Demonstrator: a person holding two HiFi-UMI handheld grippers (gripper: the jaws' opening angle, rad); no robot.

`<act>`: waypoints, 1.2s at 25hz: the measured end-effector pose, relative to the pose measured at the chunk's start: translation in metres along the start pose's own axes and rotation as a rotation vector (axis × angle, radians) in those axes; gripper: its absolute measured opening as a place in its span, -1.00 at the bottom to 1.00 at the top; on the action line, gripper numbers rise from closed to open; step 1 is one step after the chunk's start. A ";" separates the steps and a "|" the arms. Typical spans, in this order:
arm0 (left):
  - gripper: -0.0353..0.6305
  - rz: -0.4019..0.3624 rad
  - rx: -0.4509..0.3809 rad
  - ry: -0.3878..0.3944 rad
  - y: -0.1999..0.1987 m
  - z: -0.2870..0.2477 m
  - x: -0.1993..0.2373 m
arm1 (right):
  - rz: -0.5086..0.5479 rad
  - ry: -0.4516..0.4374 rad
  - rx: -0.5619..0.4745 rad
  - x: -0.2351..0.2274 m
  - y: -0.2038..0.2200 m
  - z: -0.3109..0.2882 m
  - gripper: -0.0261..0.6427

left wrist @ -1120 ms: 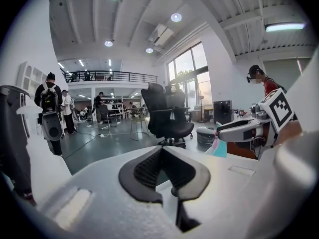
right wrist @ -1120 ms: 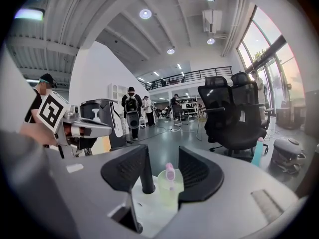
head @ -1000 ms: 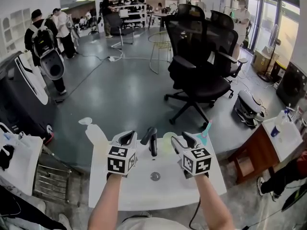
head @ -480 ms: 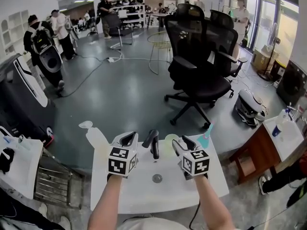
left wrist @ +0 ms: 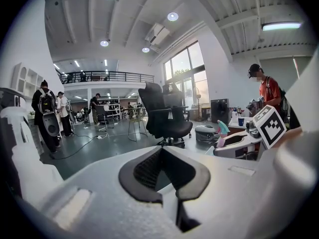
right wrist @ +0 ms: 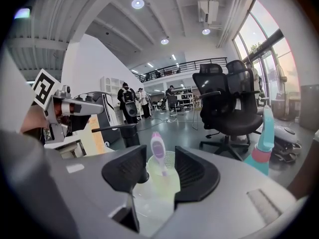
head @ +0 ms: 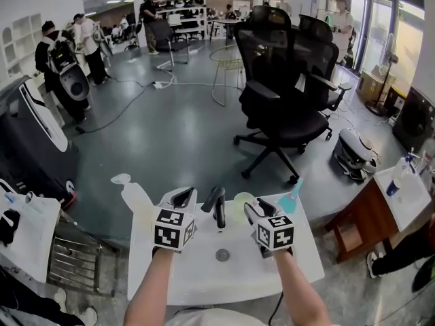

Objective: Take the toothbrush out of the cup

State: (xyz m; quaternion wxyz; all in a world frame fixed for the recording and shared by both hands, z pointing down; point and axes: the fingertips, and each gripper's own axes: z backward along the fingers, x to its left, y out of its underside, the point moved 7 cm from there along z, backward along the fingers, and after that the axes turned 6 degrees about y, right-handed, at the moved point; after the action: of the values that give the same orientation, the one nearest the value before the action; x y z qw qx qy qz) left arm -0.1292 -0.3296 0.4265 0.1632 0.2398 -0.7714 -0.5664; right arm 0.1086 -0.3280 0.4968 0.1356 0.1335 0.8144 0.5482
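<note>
A pale green translucent cup point(right wrist: 158, 180) stands on the white sink counter point(head: 204, 277), just right of the black faucet point(head: 217, 206). A toothbrush point(right wrist: 158, 151) with a pink and white head stands upright in it. My right gripper point(right wrist: 160, 153) has its jaws on either side of the cup. They are closing but stand apart, with the brush head between the tips, untouched. In the head view the right gripper point(head: 253, 204) is at the cup point(head: 238, 200). My left gripper point(left wrist: 160, 151) hovers left of the faucet, tips together, holding nothing.
A teal and pink bottle point(head: 292, 194) stands at the counter's right edge, close to the right gripper. The drain point(head: 222, 255) lies near me in the basin. A black office chair point(head: 285, 107) and several people stand on the floor beyond.
My right gripper has sunk a little toward the cup. The left gripper has stayed where it was.
</note>
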 end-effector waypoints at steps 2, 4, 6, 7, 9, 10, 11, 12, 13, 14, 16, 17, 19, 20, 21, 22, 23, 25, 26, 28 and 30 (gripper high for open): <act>-0.90 -0.002 0.000 0.001 0.000 -0.001 0.001 | -0.001 -0.001 0.008 0.001 0.001 -0.002 -0.39; -0.90 -0.003 0.000 0.000 -0.001 0.000 0.001 | -0.002 -0.001 0.012 0.000 0.003 -0.004 -0.41; -0.90 -0.004 -0.001 -0.003 -0.002 -0.001 0.003 | -0.004 0.001 0.019 -0.001 0.006 -0.006 -0.43; -0.90 -0.004 -0.001 -0.004 -0.002 -0.001 0.004 | -0.006 0.004 0.024 -0.001 0.008 -0.007 -0.43; -0.90 -0.005 -0.001 -0.006 -0.002 -0.001 0.005 | -0.009 0.009 0.033 -0.002 0.012 -0.009 -0.45; -0.90 -0.005 -0.001 -0.006 -0.002 0.000 0.005 | -0.011 0.010 0.037 -0.001 0.013 -0.010 -0.46; -0.90 -0.005 -0.001 -0.006 -0.002 0.000 0.006 | -0.013 0.010 0.040 -0.001 0.015 -0.011 -0.46; -0.90 -0.005 -0.001 -0.006 -0.001 0.000 0.006 | -0.015 0.009 0.043 -0.001 0.016 -0.011 -0.47; -0.90 -0.005 -0.001 -0.005 -0.001 -0.001 0.006 | -0.016 0.008 0.044 -0.001 0.017 -0.012 -0.48; -0.90 -0.004 0.000 -0.005 -0.001 -0.001 0.006 | -0.016 0.008 0.047 -0.001 0.018 -0.013 -0.48; -0.90 -0.003 0.001 -0.005 0.000 -0.001 0.007 | -0.015 0.008 0.053 0.000 0.020 -0.014 -0.49; -0.90 -0.003 0.002 -0.004 0.001 -0.001 0.007 | -0.015 0.009 0.055 0.000 0.021 -0.014 -0.50; -0.90 -0.001 0.002 -0.004 0.002 0.000 0.008 | -0.016 0.011 0.061 0.000 0.023 -0.014 -0.51; -0.90 0.000 0.002 -0.005 0.002 0.000 0.009 | -0.016 0.013 0.063 0.000 0.024 -0.015 -0.53; -0.90 0.001 0.002 -0.005 0.003 0.000 0.009 | -0.017 0.015 0.064 0.000 0.025 -0.015 -0.53; -0.90 0.002 0.001 -0.005 0.003 0.001 0.010 | -0.019 0.016 0.064 0.001 0.025 -0.015 -0.54; -0.90 0.003 0.002 -0.006 0.004 0.001 0.011 | -0.020 0.019 0.063 0.001 0.025 -0.016 -0.55; -0.90 0.004 0.003 -0.007 0.005 0.002 0.012 | -0.019 0.025 0.062 0.001 0.026 -0.017 -0.60; -0.90 0.004 0.004 -0.009 0.005 0.003 0.013 | -0.018 0.029 0.061 0.001 0.025 -0.017 -0.64; -0.90 0.004 0.004 -0.012 0.005 0.004 0.015 | -0.019 0.037 0.059 0.000 0.025 -0.018 -0.70; -0.90 0.005 0.004 -0.015 0.005 0.005 0.017 | -0.022 0.043 0.059 0.001 0.025 -0.018 -0.75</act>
State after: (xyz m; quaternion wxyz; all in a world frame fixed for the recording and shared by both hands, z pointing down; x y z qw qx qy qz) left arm -0.1468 -0.3336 0.4295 0.1584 0.2337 -0.7743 -0.5663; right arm 0.1030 -0.3345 0.5262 0.1199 0.1168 0.8342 0.5254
